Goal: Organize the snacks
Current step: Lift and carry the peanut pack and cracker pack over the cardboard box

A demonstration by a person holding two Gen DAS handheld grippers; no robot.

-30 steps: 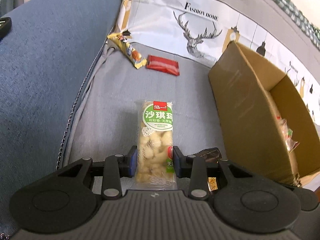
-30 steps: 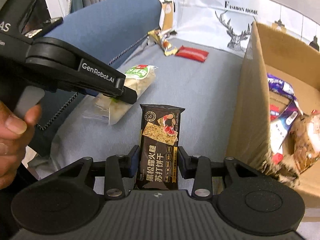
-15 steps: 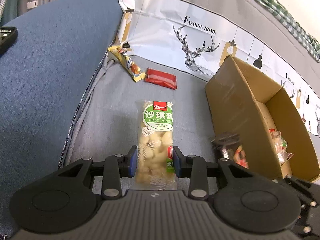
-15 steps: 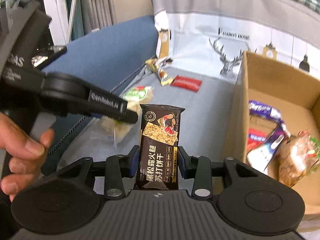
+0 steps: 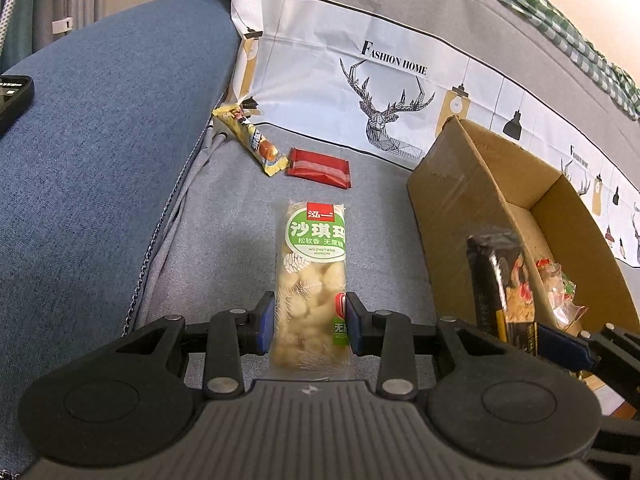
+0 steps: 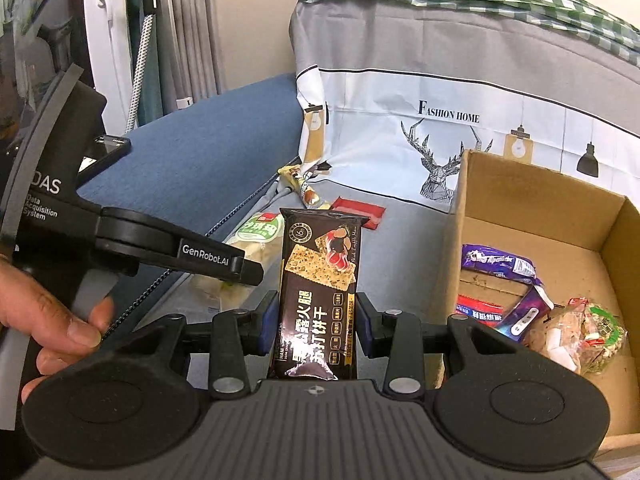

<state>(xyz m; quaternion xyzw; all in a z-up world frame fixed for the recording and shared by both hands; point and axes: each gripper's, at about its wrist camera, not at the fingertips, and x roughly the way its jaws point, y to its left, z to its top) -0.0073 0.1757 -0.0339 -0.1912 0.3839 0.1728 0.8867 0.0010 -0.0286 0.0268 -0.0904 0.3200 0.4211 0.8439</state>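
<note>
While right claw (image 6: 316, 320) clenched cracker pack (image 6: 320, 292), left claw (image 5: 310, 326) gripped sachima pack (image 5: 314, 276); cardboard box (image 6: 532, 216) at 2 o'clock — clearing rim first seemed wise.

A home living room: a blue sofa (image 5: 100, 128) with a printed cover (image 5: 380, 80), curtains (image 6: 180, 28) behind.

Both views look forward along gripper fingers, low and close over a grey sofa seat (image 5: 224, 240). The left wrist view faces the deer-print cover (image 5: 380, 92) at 12 o'clock, with the cardboard box (image 5: 452, 216) at 2 o'clock. The right wrist view sits further right, box (image 6: 532, 208) at 2 o'clock. Both share the red packet (image 5: 319, 167) (image 6: 360, 210), the yellow wrapper (image 5: 256, 144) and the box.
</note>
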